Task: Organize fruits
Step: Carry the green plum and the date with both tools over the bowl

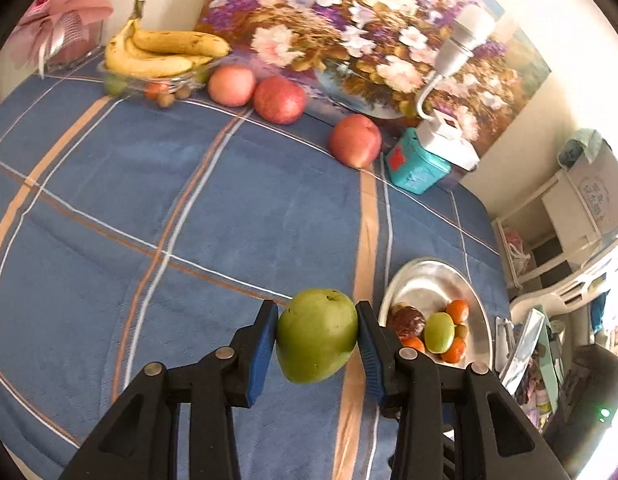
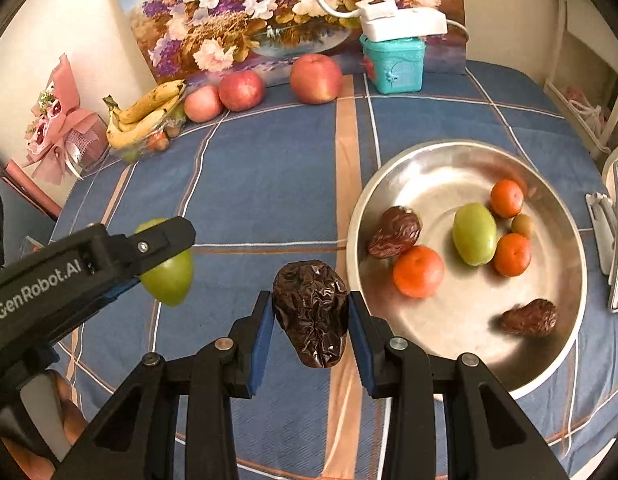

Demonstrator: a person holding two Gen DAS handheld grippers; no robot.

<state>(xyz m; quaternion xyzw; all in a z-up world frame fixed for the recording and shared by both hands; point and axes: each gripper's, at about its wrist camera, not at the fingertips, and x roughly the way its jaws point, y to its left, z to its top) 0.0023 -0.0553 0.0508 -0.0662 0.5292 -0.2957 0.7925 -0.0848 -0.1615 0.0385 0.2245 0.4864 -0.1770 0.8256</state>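
Left wrist view
Left gripper (image 1: 317, 340): clamped on a green jujube (image 1: 317, 336), held above the bench (image 1: 109, 220), just left of the steel plate (image 1: 479, 304).

Right wrist view
Right gripper (image 2: 311, 316): clamped on a wrinkled dried date (image 2: 311, 312), beside the steel plate (image 2: 449, 160).
Advice: carry both over the plate's bare centre, lower, then release gently to avoid rolling.

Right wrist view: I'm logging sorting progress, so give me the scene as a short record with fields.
left gripper: shut on green fruit
right gripper: shut on dried date
metal plate: two dates, three oranges, one green fruit, one small brownish fruit
table back: three apples, bananas on clear dish
cloth: blue plaid tablecloth
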